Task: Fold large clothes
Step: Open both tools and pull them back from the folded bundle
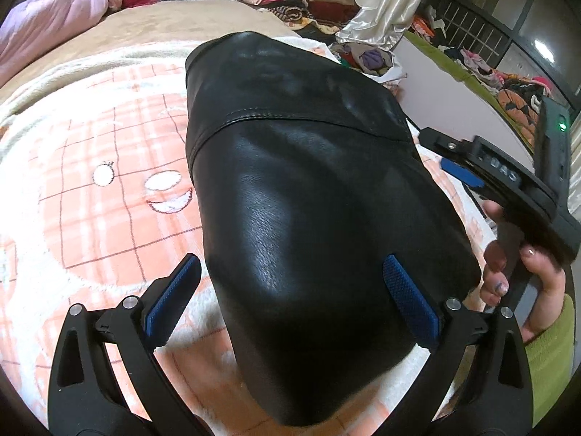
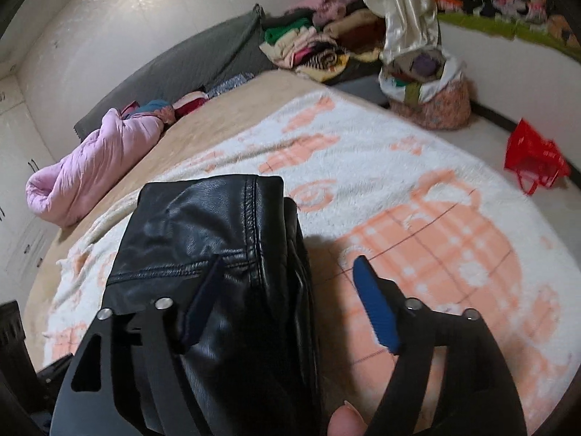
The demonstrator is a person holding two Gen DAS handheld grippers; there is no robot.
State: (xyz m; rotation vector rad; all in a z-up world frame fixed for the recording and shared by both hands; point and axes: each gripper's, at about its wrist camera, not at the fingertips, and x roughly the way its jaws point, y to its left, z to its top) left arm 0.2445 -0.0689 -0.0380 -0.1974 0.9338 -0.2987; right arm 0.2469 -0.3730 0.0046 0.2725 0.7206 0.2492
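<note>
Leather jacket [image 1: 301, 218], black, folded into a thick oblong bundle, lying on the peach-and-white plaid blanket [image 1: 90, 189] spread over the bed; seam and stitched hem visible on its upper face, folded edges stacked at the side seen from the right wrist view. Step in hand, by judgement: letting go of the finished fold and settling the bundle. To do it well, draw each tool clear without dragging the top layer, since stiff leather looks apt to spring open; press the bundle flat from above if a layer lifts, and keep the edges square before moving it towards the folded pile [image 2: 308, 47] at the far end. Left gripper [image 1: 290, 298]: jaws wide, one blue pad [image 1: 174, 294] off to the left of the bundle over the blanket, the other over the jacket's right part; pressing on nothing that can be made out. Right gripper [image 2: 290, 305]: jaws wide, nothing clamped; left finger lies over the bundle's top, right finger [image 2: 374, 309] hangs clear above the blanket beside it. Right hand [image 1: 523, 276], green sleeve, grips the tool's handle just beside the bundle's right edge.
</note>
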